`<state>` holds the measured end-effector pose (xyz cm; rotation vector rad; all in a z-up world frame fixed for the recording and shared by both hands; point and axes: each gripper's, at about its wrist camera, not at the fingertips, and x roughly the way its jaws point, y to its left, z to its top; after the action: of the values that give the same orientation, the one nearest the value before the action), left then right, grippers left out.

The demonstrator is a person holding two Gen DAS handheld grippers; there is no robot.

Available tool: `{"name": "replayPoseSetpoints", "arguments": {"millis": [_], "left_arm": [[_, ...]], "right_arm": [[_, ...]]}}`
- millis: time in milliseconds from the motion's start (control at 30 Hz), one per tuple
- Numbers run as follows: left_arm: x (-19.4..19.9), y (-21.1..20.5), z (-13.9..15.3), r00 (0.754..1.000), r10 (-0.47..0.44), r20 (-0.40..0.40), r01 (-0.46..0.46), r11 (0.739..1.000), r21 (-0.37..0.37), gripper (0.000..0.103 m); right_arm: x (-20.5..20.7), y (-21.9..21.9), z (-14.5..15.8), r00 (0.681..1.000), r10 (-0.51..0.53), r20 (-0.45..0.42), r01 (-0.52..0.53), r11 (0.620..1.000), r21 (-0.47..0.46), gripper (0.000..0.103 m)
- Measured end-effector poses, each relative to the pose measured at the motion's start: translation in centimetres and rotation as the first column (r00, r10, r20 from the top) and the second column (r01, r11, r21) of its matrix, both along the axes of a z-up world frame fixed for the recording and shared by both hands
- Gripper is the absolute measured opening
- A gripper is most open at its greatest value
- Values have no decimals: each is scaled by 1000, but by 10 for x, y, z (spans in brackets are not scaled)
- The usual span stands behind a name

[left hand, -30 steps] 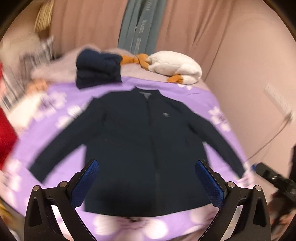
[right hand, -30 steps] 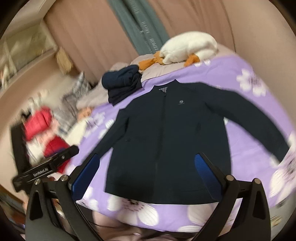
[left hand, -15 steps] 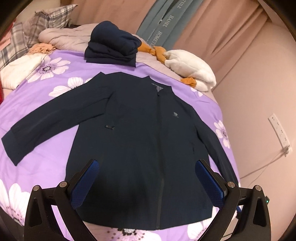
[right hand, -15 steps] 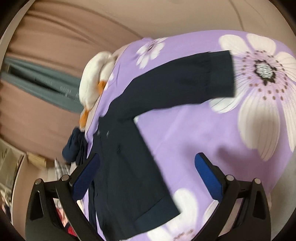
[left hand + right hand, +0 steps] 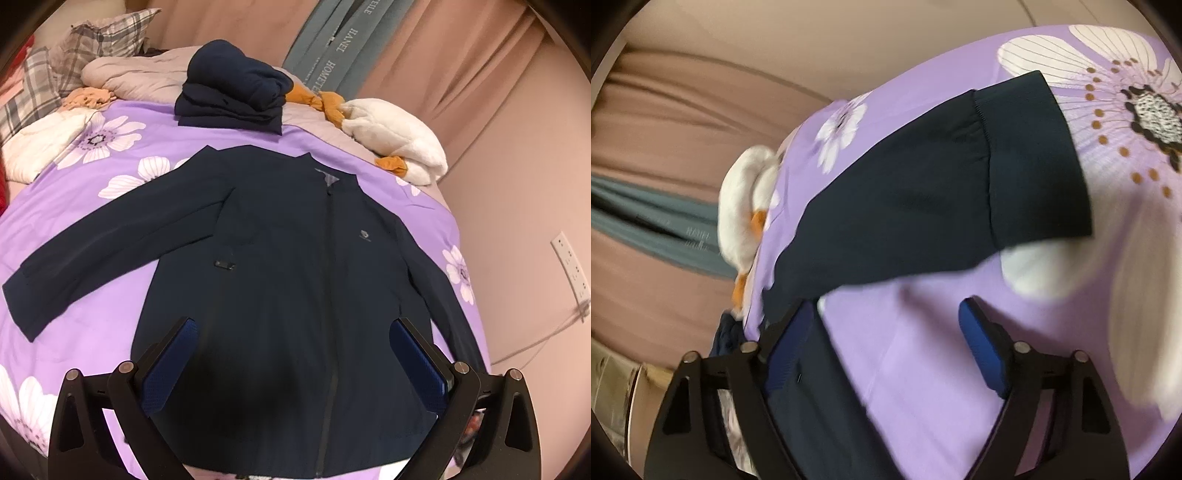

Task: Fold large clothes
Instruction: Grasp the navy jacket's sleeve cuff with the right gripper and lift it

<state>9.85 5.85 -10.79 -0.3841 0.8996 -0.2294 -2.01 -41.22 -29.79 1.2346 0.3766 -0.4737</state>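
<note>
Navy jacket (image 5: pixel 280 266) on purple white-flowered sheet (image 5: pixel 92 184); plaid grey pillow (image 5: pixel 103 29); blue-padded black left gripper (image 5: pixel 295 365).

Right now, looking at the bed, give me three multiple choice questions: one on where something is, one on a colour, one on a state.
1. Where is the folded stack of dark clothes?
A. beyond the jacket's collar
B. on the jacket's left sleeve
C. on the floor

2. What colour is the floral bedsheet?
A. green
B. purple
C. grey

3. How is the navy jacket lying?
A. folded in half
B. rolled up
C. spread flat, front zipped, sleeves out

Answers:
1 A, the stack sits past the collar, near the white plush duck.
2 B, the sheet is purple with white flowers.
3 C, both sleeves lie outward; the right gripper is open beside one cuff, and the left gripper is open over the hem.
</note>
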Motion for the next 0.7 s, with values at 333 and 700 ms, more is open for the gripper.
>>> {"name": "replayPoseSetpoints", "arguments": {"millis": [333, 700], "left_arm": [[24, -4, -10, 1000, 5, -21, -4, 1000, 27, 103], [62, 1, -20, 999, 46, -4, -45, 992, 119, 103]], "right_arm": [[-21, -45, -8, 949, -255, 185, 248, 967, 60, 38], [36, -45, 149, 997, -73, -16, 60, 911, -407, 8]]}}
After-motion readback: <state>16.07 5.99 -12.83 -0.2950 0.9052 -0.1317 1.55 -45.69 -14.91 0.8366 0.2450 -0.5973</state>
